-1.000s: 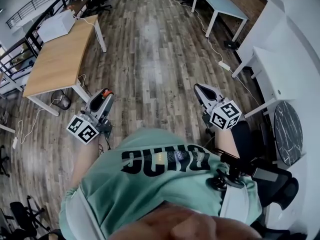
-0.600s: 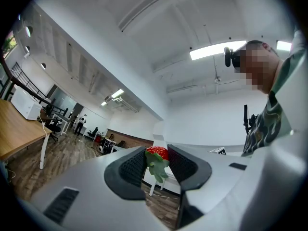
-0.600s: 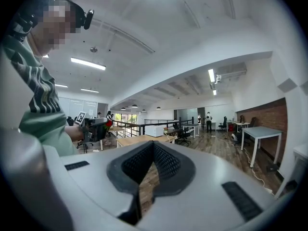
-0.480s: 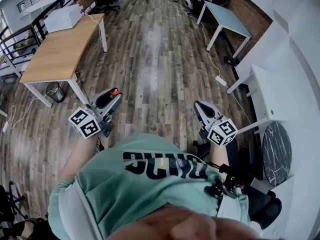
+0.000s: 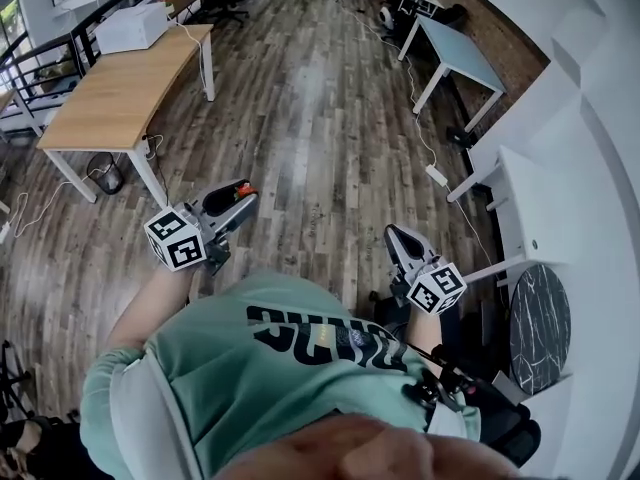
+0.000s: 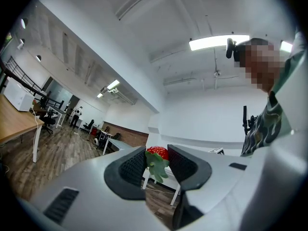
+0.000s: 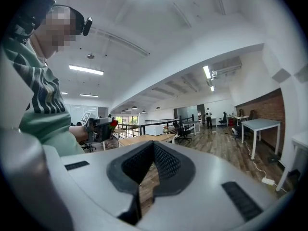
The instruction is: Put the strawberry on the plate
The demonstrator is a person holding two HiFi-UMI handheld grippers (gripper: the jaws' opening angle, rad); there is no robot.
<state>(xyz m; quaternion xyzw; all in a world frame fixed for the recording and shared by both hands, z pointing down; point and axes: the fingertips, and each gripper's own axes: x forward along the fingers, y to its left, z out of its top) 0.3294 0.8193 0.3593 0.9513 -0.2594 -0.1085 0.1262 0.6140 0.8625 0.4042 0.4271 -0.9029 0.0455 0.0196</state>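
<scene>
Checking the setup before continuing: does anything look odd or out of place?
Nothing spilled or damaged. The left gripper is shut on the strawberry; the right gripper is shut, empty. One oddity: no plate shows in any view.

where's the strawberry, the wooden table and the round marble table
strawberry (image 6: 158, 152): left gripper view, on its red body.
wooden table (image 5: 115, 103): head view, on the bare middle of its top.
marble table (image 5: 540, 328): head view, on the middle of its round top.
</scene>
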